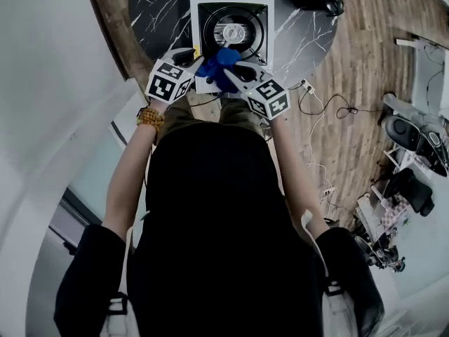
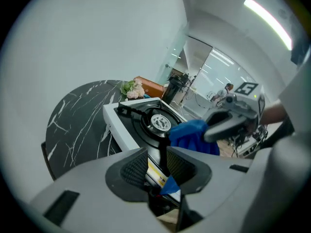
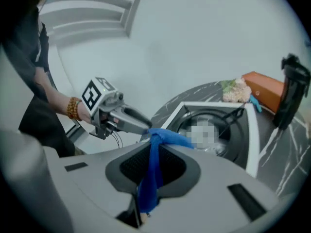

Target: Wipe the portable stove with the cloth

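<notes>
The portable stove (image 1: 231, 27), white with a black round burner, sits on a dark marble table (image 1: 158, 5). A blue cloth (image 1: 217, 65) hangs bunched over the stove's near edge, between my two grippers. My right gripper (image 3: 151, 149) is shut on the cloth (image 3: 154, 174), which runs as a strip up between its pads toward the stove (image 3: 252, 130). My left gripper (image 2: 157, 152) has its jaws a little apart. A small corner of the cloth (image 2: 171, 184) lies low in that gap, and the stove (image 2: 146, 120) shows through it. Its tip reaches the cloth's far end in the right gripper view.
Flowers (image 3: 235, 89), an orange box (image 3: 265, 89) and a black upright object (image 3: 291, 89) stand at the table's far side. Cables and a power strip (image 1: 309, 90) lie on the wooden floor, with equipment (image 1: 414, 135) to the right. A white wall is on the left.
</notes>
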Motion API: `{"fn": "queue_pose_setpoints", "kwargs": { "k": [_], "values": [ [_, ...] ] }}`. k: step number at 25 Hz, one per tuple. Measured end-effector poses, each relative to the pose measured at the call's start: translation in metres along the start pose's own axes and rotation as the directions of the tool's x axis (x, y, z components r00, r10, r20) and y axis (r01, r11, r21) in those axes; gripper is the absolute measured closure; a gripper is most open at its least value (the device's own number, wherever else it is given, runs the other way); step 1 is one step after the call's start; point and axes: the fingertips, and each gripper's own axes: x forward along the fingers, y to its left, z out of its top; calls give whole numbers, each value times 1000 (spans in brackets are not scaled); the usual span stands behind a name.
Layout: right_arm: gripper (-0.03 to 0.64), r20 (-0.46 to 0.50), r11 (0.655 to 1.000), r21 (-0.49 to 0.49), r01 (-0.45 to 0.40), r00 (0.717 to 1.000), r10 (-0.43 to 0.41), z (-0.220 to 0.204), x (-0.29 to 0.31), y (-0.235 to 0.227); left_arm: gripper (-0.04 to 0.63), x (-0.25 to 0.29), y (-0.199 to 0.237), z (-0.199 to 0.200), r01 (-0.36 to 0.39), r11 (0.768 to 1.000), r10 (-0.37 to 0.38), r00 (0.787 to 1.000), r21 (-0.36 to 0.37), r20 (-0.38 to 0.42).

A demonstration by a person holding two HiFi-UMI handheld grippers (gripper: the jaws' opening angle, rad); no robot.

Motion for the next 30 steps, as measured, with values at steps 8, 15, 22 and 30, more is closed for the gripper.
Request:
{"fn": "queue_pose_setpoints", "kwargs": {
  "k": [8, 15, 22, 30],
  "values": [
    [583, 138, 969, -123, 213, 971, -196, 29, -95, -125, 471, 24, -19, -3, -132, 990, 135, 988, 59, -68],
    [583, -140, 972, -230, 49, 987, -83, -39, -44, -126, 472, 48, -30, -12, -223, 955, 255, 954, 197, -156],
    [583, -172, 956, -286, 62, 978, -115, -34, -31, -129, 512, 52, -31, -12, -296, 921, 330, 938, 253, -103],
    [584, -203, 947, -311, 79, 968, -147, -7, -16, -159, 545, 50, -25, -9, -287, 944, 302, 950, 163, -77]
  ]
}}
